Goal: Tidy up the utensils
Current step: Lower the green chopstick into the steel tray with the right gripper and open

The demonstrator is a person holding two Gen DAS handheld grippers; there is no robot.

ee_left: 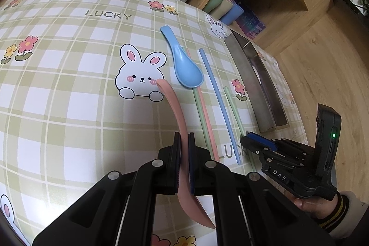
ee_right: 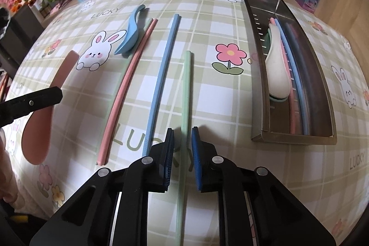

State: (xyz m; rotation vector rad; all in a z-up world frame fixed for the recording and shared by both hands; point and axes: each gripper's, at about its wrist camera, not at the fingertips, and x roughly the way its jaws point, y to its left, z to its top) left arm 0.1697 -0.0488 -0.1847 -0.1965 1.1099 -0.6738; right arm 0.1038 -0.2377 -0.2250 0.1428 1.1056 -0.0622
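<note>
Right wrist view: everything below is read from it and from the left wrist view.
Table (ee_right: 219, 96): covered by a checked cloth with rabbits, flowers and the word LUCKY.
Tray (ee_right: 258, 75): a long steel tray is set on the right part of the table; a cream spoon (ee_right: 278, 66) is laid inside on a green one, with pink, blue and dark chopsticks beside them.
Left tongs (ee_left: 184, 144): clenched on the pink spoon (ee_left: 177, 121), gripped on edge at its middle, handle pointed away at the rabbit print, bowl hung back toward the camera.
Right tongs (ee_right: 182, 153): set astride the near end of the green chopstick (ee_right: 185, 93); a narrow gap is seen on each side, so the stick is not pressed. No earlier grip can be told.
Blue spoon (ee_left: 184, 66): laid on the table left of the sticks, its bowl rested over the far ends of a pink chopstick (ee_right: 124, 93) and a second green one beside it.
Blue chopstick (ee_right: 161, 84): laid between the pink and the green ones, apart from both.
</note>
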